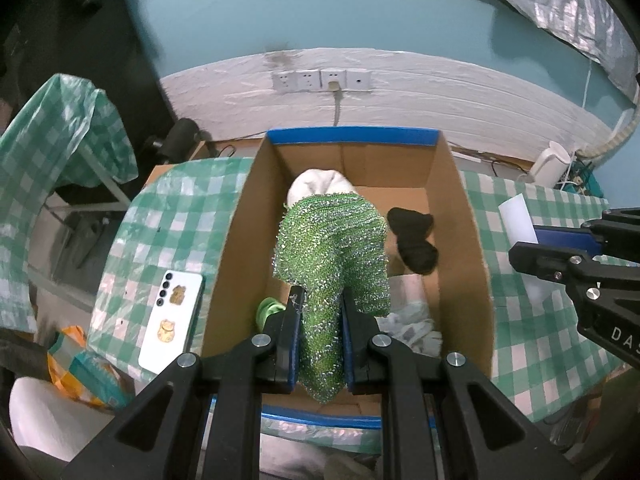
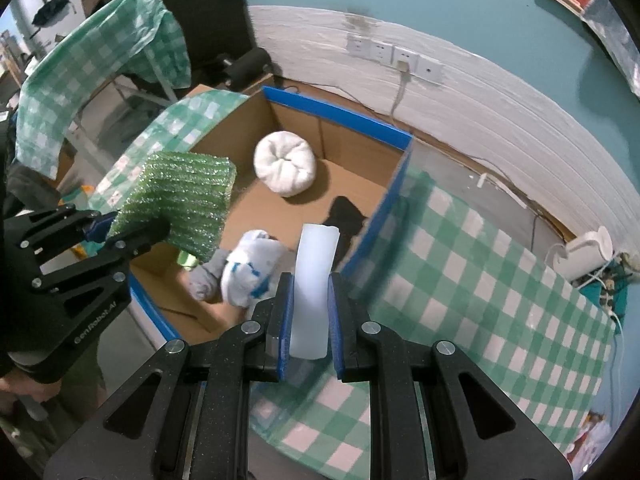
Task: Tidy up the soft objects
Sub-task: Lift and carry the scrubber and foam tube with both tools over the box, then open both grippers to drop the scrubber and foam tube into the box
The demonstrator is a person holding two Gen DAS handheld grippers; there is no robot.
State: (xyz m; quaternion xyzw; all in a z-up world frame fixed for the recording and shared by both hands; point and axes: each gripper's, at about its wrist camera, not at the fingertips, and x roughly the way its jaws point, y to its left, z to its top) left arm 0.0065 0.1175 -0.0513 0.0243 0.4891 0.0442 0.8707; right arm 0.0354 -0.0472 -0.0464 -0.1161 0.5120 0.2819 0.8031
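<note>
The left gripper (image 1: 320, 344) pinches a green glittery scrubbing cloth (image 1: 336, 248) above the open cardboard box (image 1: 468, 248), the cloth's long axis running away from the jaws. The right gripper (image 2: 310, 320) clamps a white foam strip (image 2: 314, 276), pointing lengthwise toward the box, over its near wall.

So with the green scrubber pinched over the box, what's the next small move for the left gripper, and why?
Probably open it. The left gripper is shut on the green scrubber, which hangs over the open cardboard box above the white bundle and black sock, so it should drop inside.
</note>
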